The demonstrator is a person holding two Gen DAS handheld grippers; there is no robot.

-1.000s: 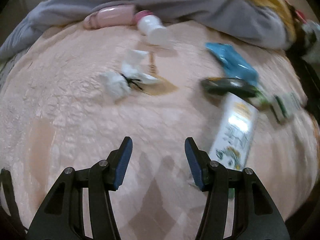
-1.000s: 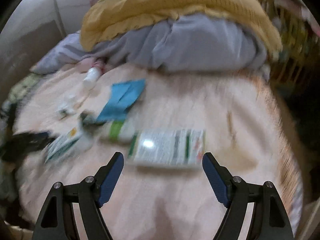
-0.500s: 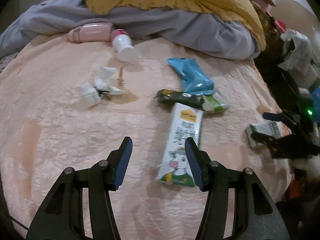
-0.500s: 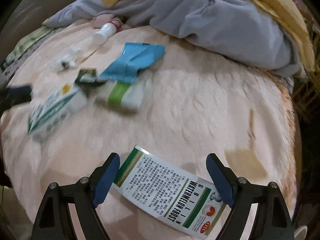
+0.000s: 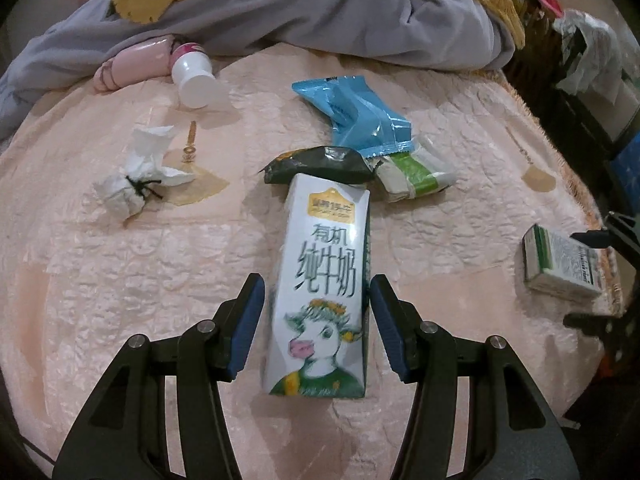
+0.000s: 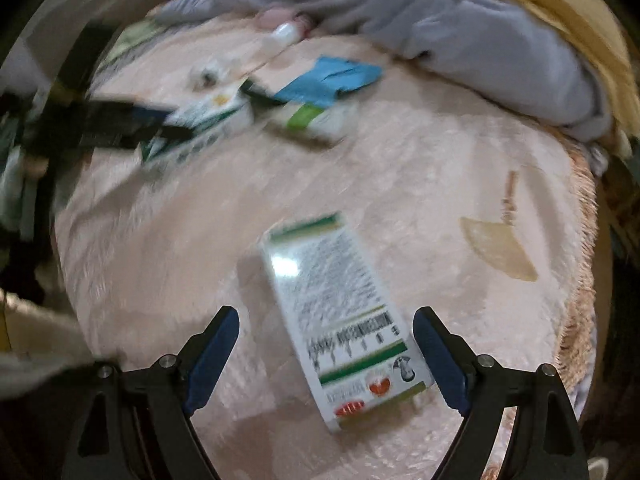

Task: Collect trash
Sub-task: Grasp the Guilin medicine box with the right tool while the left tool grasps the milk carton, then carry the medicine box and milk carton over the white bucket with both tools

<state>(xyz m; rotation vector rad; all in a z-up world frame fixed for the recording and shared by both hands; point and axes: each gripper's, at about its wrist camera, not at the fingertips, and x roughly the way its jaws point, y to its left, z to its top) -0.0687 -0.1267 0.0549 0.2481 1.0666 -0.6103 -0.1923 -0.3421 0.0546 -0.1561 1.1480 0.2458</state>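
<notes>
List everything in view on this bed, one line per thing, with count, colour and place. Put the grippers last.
milk carton: 1, white with cow drawing, lying between the left jaws
medicine box: 1, white and green, lying between the right jaws
blue wrapper: 1, blue, mid bed, behind the carton
dark wrapper: 1, dark green, at the carton's far end
green-banded packet: 1, white and green, right of the dark wrapper
tissue wad: 1, white, tied with black, left side
small bottle: 1, white with pink cap, on its side at the back
pink item: 1, pink, beside the bottle
bedspread: 1, peach
bedding pile: grey and yellow, at the back
left gripper: 1, black, blue pads, open
right gripper: 1, black, blue pads, open
</notes>
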